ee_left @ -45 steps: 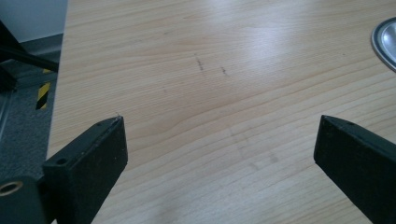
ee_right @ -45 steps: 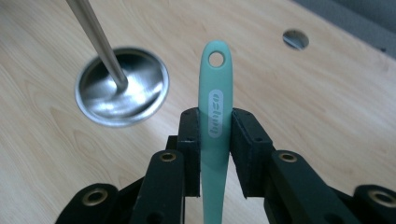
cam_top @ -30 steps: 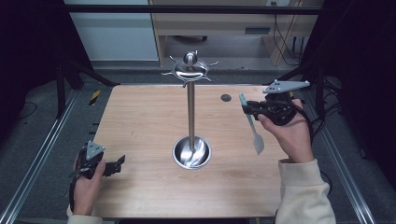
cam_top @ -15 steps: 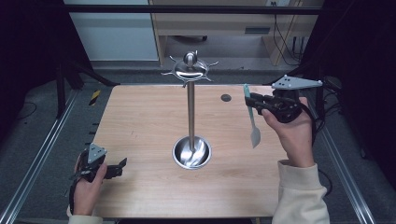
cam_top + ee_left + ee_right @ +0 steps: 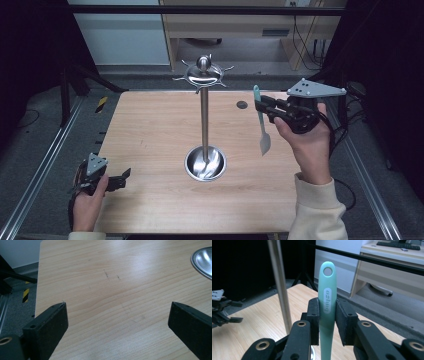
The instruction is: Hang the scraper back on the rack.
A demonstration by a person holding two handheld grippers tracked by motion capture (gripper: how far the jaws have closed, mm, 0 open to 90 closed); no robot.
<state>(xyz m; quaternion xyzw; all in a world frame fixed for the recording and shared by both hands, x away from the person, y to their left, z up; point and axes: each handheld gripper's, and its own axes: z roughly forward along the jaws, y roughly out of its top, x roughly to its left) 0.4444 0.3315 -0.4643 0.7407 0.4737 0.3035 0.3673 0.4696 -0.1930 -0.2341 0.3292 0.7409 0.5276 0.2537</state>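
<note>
Raised logo on green spatula handle (image 5: 327, 300), too blurry to read.

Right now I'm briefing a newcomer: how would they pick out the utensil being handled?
Start at the steel stand in the middle of the wooden table. To its right, the right gripper holds a mint-green spatula upright by its handle. It alone is pale green, with a hanging hole on top.
</note>
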